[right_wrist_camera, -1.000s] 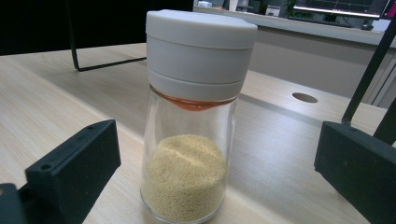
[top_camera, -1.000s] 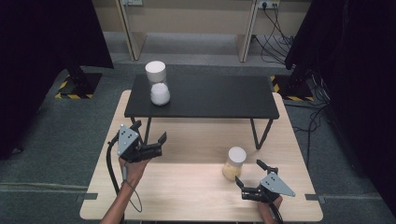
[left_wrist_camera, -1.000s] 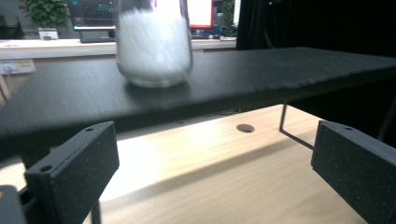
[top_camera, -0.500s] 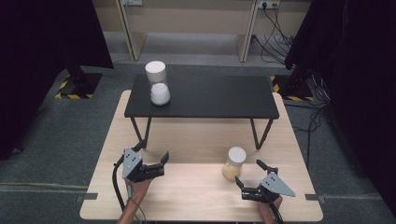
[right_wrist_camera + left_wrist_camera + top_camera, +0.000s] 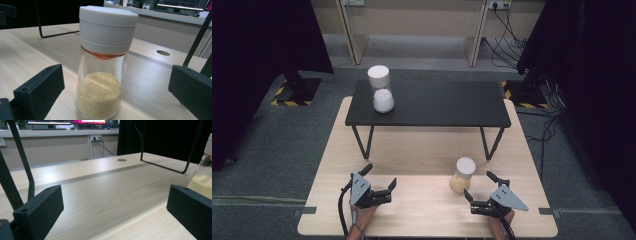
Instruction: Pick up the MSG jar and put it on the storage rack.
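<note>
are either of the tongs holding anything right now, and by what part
Nothing is held. Both the left tongs and the right tongs are open; the jar stands free on the table.

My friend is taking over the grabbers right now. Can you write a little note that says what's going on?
Left gripper: open, holding nothing, low over the wooden table at its near left.
Right gripper: open, holding nothing, jaws on either side of the jar of yellow grains without touching it.
That jar stands upright with its white lid on, near the table's front right.
A second jar with white contents stands on the black shelf, far left.
Done: nothing gripped yet.
Left: probably close the right gripper on the yellow jar and lift it.
</note>
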`<state>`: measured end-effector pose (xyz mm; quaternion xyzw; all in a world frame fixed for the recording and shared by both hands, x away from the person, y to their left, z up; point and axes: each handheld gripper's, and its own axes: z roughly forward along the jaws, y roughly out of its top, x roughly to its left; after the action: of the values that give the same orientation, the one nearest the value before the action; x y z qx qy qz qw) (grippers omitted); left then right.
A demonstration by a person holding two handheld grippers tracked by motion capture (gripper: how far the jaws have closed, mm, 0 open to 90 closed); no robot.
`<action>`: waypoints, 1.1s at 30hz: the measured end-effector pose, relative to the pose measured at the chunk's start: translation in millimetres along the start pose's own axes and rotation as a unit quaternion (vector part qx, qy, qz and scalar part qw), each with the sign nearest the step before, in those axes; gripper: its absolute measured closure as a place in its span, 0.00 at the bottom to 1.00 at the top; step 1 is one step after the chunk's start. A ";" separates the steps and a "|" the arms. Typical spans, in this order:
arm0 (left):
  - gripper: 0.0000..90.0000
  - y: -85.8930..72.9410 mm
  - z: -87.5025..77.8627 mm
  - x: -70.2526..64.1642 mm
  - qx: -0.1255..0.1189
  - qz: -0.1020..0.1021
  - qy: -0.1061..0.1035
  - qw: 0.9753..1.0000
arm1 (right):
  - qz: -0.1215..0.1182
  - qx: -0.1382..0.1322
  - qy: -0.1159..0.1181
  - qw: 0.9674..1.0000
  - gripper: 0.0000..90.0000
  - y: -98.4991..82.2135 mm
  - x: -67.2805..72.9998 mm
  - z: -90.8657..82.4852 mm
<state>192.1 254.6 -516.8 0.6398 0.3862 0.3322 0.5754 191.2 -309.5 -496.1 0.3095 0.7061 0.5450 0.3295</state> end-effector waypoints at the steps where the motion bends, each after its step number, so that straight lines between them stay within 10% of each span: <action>1: 0.00 -0.9 -0.1 0.6 0.002 -0.001 -0.001 1.000 | 0.000 0.000 0.000 1.000 0.00 -0.1 0.0 0.0; 33: 0.00 -1.4 -0.6 2.4 0.004 0.008 -0.019 1.000 | -0.006 -0.003 0.000 1.000 0.00 -0.8 1.0 -1.3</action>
<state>192.6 257.1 -518.2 0.6511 0.3713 0.3227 0.5780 189.5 -309.7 -496.8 0.3040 0.7066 0.5452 0.3334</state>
